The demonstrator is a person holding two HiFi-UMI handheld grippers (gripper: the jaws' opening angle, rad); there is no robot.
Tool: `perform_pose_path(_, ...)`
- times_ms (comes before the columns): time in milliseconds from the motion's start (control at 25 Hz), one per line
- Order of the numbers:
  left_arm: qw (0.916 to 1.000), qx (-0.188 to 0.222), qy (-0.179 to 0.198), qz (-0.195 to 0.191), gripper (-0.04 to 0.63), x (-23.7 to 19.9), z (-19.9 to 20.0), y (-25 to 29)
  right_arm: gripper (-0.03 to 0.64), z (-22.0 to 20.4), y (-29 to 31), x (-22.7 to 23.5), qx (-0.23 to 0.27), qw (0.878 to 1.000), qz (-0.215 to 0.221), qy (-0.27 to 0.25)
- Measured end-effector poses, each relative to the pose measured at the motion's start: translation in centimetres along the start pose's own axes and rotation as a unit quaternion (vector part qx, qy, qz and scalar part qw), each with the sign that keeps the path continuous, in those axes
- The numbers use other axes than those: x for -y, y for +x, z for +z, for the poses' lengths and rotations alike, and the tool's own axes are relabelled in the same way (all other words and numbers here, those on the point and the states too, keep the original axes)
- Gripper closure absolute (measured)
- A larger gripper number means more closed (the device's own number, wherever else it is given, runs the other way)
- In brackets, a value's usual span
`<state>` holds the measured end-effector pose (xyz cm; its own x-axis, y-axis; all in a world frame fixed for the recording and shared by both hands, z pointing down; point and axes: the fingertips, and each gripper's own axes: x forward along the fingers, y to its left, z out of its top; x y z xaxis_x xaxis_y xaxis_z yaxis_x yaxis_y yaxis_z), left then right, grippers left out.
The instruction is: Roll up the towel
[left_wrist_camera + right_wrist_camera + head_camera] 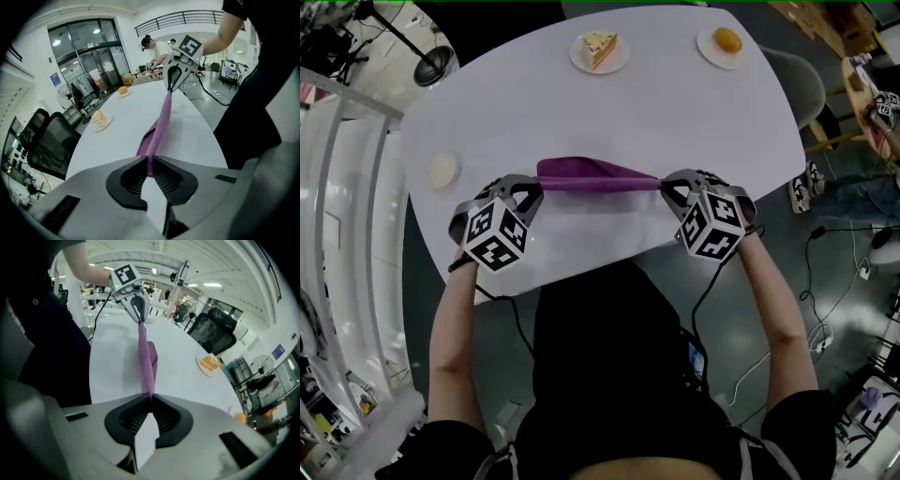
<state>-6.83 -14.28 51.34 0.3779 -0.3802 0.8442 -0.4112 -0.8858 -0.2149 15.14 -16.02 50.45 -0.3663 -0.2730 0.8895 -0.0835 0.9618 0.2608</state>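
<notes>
My left gripper [534, 186] is pinched tight on the left end of the purple towel [598, 176], and my right gripper [667, 186] on its right end. The towel is stretched into a narrow band between them over the near part of the white table [581, 112], with a loose fold spreading toward the far side. A cake plate [599, 52] sits far off.

One table [581, 112], one towel [598, 175], two grippers [535, 189] [667, 186], three plates [578, 58] [707, 49] [443, 170], one cake slice [600, 45] and one bun [727, 39] are counted.
</notes>
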Motion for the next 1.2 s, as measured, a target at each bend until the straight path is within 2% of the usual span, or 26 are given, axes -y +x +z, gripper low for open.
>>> perform_pose_path(240,0.999,0.017,0.007,0.041,0.555,-3.1,1.9,-1.6,0.59,1.4,-1.9,3.8,0.013,0.999,-0.05,-0.004)
perform_pose_path(440,0.9979,0.024,0.018,0.058,0.555,-4.3,2.6,-2.9,0.589,2.4,-3.1,4.9,0.026,0.996,-0.082,0.004)
perform_pose_path(520,0.9983,0.022,0.024,0.05,0.555,-3.8,2.5,-3.0,0.591,2.3,-3.1,4.1,0.023,0.997,-0.067,0.0)
perform_pose_path(680,0.9993,0.006,0.036,0.007,0.555,-0.6,1.2,-2.2,0.59,1.1,-2.4,0.1,0.007,1.0,-0.013,-0.008)
perform_pose_path(1000,0.9962,-0.03,0.011,-0.081,0.555,8.3,-3.5,1.4,0.589,-1.9,0.5,-7.1,-0.009,0.998,0.054,0.02)
perform_pose_path(1200,0.9947,-0.044,0.003,-0.093,0.555,9.9,-4.9,3.1,0.59,-3.0,2.4,-8.8,-0.02,0.997,0.075,0.027)
